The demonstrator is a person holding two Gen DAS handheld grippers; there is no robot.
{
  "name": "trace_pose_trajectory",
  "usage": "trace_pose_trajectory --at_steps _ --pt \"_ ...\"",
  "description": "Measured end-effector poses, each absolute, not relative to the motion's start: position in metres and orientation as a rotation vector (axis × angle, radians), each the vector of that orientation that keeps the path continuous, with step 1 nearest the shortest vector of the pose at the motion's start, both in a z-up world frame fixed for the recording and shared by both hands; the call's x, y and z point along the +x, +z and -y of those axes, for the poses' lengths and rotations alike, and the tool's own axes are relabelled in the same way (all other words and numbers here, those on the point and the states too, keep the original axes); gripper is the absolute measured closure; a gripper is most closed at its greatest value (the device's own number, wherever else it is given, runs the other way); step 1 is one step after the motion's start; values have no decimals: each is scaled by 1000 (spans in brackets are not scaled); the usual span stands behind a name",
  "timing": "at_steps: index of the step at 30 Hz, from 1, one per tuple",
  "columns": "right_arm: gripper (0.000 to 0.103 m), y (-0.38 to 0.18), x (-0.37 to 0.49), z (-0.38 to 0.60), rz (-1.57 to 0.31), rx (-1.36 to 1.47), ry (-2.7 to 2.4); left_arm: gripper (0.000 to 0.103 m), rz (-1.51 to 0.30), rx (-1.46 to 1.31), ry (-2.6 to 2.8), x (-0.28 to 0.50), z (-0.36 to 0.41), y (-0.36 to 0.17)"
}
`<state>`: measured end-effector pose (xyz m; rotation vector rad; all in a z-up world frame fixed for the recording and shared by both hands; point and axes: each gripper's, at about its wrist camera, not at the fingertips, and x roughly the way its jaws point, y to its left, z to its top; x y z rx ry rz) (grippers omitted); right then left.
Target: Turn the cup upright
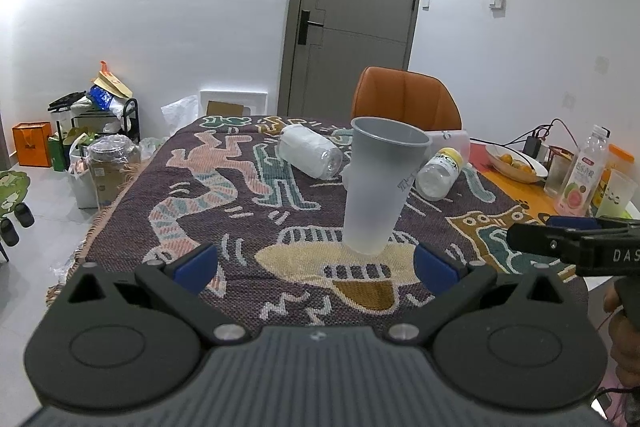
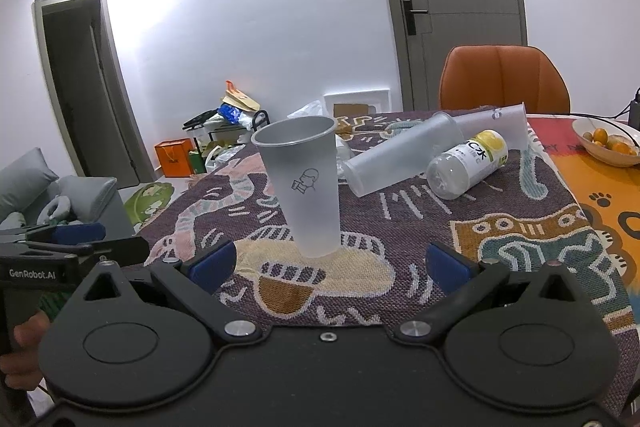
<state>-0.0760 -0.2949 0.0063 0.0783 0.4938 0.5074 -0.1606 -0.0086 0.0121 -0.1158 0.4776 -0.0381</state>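
A frosted translucent plastic cup (image 1: 380,187) stands upright, mouth up, on the patterned cloth (image 1: 200,187); it also shows in the right wrist view (image 2: 308,187), with a small line drawing on its side. My left gripper (image 1: 316,265) is open and empty, its blue pads a short way in front of the cup's base. My right gripper (image 2: 328,263) is open and empty, also just short of the cup's base. The right gripper's tip shows in the left wrist view (image 1: 560,243), to the right of the cup.
Behind the cup lie a frosted cup on its side (image 2: 400,163), a clear plastic bottle with a yellow cap (image 2: 468,163) and another lying container (image 1: 310,153). An orange chair (image 1: 404,99) stands behind. A bowl of oranges (image 2: 608,143) and drink bottles (image 1: 582,175) sit at right.
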Motion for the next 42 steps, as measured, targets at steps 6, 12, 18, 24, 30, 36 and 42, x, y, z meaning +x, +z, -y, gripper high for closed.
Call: trace_pose_trajectory --at_steps 6,12,18,24,30,36,42 --pt "0 6 -76 294 -493 79 508 0 -478 -113 -37 -161 9 13" --pt "0 7 -78 294 -485 71 511 0 -476 -110 -33 -160 10 13" --pt "0 6 -77 293 -489 69 507 0 -476 -109 -33 -160 11 14" --pt "0 7 -77 293 -485 68 508 0 -477 -107 -31 -160 11 13" --pt "0 6 -77 293 -487 69 508 0 -480 -103 -34 -160 12 13" --pt "0 6 -77 293 -489 68 508 0 -484 -99 -34 -159 14 12" --pt "0 7 -78 292 -491 66 507 0 -492 -98 -36 -158 15 12"
